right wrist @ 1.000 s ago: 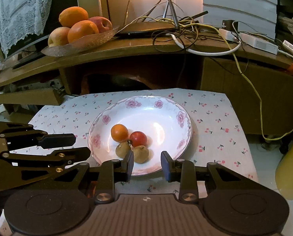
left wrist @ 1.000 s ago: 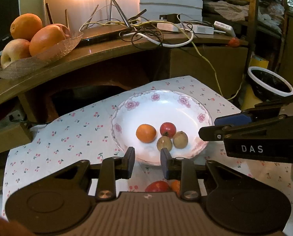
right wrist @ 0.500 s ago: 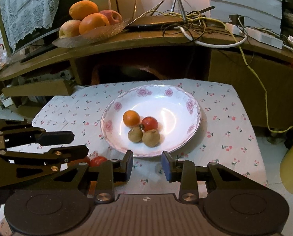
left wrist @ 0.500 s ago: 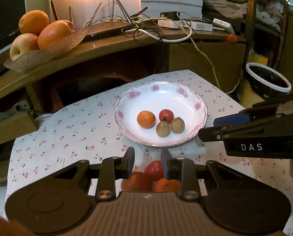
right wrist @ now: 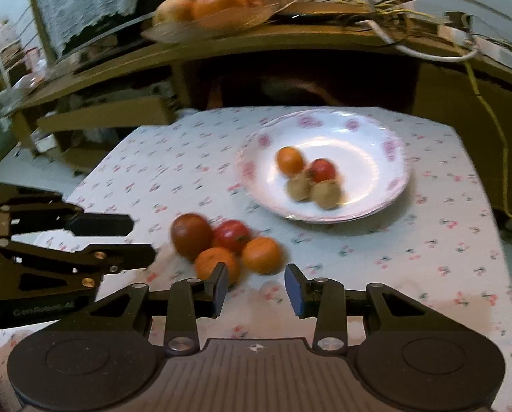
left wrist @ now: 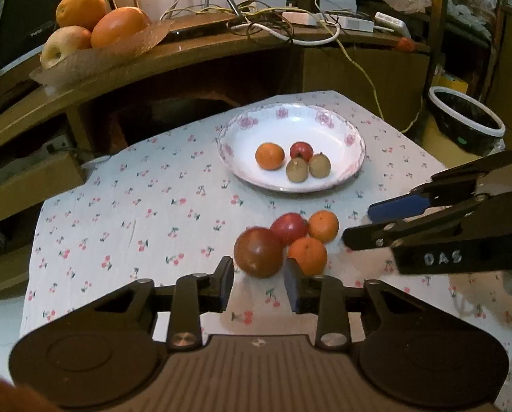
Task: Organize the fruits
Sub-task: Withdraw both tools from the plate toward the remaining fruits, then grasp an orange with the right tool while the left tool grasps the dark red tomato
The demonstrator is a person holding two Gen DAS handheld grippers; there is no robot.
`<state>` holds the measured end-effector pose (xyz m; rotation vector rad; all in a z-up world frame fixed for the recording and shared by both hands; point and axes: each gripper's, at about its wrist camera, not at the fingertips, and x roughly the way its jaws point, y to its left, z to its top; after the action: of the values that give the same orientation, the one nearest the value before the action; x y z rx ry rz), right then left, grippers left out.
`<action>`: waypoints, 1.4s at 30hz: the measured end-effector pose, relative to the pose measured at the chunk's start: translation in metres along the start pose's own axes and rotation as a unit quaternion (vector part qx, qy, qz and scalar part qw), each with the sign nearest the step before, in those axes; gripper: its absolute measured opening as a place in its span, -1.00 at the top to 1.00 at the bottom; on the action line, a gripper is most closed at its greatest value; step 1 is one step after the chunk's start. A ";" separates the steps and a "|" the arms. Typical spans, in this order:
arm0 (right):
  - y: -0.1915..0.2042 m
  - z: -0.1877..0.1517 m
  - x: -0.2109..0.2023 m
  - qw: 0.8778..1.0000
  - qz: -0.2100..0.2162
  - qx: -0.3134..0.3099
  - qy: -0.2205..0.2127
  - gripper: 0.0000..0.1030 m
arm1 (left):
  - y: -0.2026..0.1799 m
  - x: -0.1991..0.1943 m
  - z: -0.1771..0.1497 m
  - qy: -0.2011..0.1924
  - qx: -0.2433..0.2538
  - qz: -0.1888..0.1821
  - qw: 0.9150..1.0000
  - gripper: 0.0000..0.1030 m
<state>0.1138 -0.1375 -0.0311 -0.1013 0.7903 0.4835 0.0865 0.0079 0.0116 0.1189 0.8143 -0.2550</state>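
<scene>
A floral white plate (left wrist: 353, 158) (right wrist: 383, 171) on the cherry-print cloth holds an orange (left wrist: 269, 155), a red fruit (left wrist: 301, 149) and two brown kiwis (left wrist: 296, 169). Nearer me, loose on the cloth, lie a dark red tomato (left wrist: 258, 252) (right wrist: 191, 235), a red tomato (left wrist: 289, 227) (right wrist: 231, 234) and two small oranges (left wrist: 307, 254) (right wrist: 261, 254). My left gripper (left wrist: 258, 286) is open just short of the dark tomato. My right gripper (right wrist: 256, 287) is open just short of the oranges. Nothing is held.
A wooden shelf (left wrist: 194, 55) behind the table carries a glass dish of large fruit (left wrist: 94, 31) and tangled cables (left wrist: 266, 24). A dark bowl with a white rim (left wrist: 465, 120) stands off the table's right. The cloth's left half (left wrist: 118, 213) is bare.
Both grippers have drawn back from the plate, toward the table's near edge. The loose fruit cluster, hidden under the fingers before, now shows in front of them. The right view is motion-blurred.
</scene>
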 end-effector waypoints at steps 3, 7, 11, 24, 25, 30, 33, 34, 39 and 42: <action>0.010 -0.002 0.007 1.000 0.011 -0.013 0.011 0.26 | 0.003 -0.001 -0.004 0.002 -0.001 -0.001 1.000 0.19; 0.021 -0.002 0.019 0.999 0.016 -0.024 0.023 0.26 | 0.008 0.002 -0.008 0.008 -0.004 -0.004 1.000 0.19; 0.023 0.000 0.027 0.999 0.020 -0.022 0.028 0.26 | 0.011 0.004 -0.009 0.010 -0.007 -0.007 1.000 0.19; 0.020 0.002 0.041 0.999 0.019 -0.005 0.039 0.35 | 0.015 0.009 -0.009 0.012 -0.008 -0.016 1.000 0.19; 0.020 0.002 0.040 0.999 0.019 -0.009 0.041 0.35 | 0.015 0.009 -0.008 0.012 -0.008 -0.017 1.000 0.19; 0.013 -0.002 0.032 0.999 0.010 -0.004 0.048 0.36 | 0.011 0.014 -0.005 0.010 -0.003 -0.025 1.000 0.19; 0.004 -0.006 0.024 0.999 0.000 0.006 0.050 0.36 | 0.005 0.021 -0.002 0.007 0.007 -0.029 1.000 0.19; 0.000 -0.007 0.021 0.999 -0.002 0.010 0.051 0.36 | 0.004 0.023 -0.001 0.007 0.010 -0.030 0.999 0.19; -0.006 -0.012 0.016 0.998 -0.002 0.019 0.055 0.35 | 0.000 0.040 0.004 0.005 0.022 -0.020 1.000 0.17; -0.007 -0.012 0.015 0.998 0.000 0.019 0.056 0.35 | 0.002 0.047 0.007 -0.001 0.028 -0.007 1.000 0.09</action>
<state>0.1178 -0.1410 -0.0512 -0.0936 0.9092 0.4657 0.1227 0.0000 -0.0186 0.1650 0.8061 -0.2914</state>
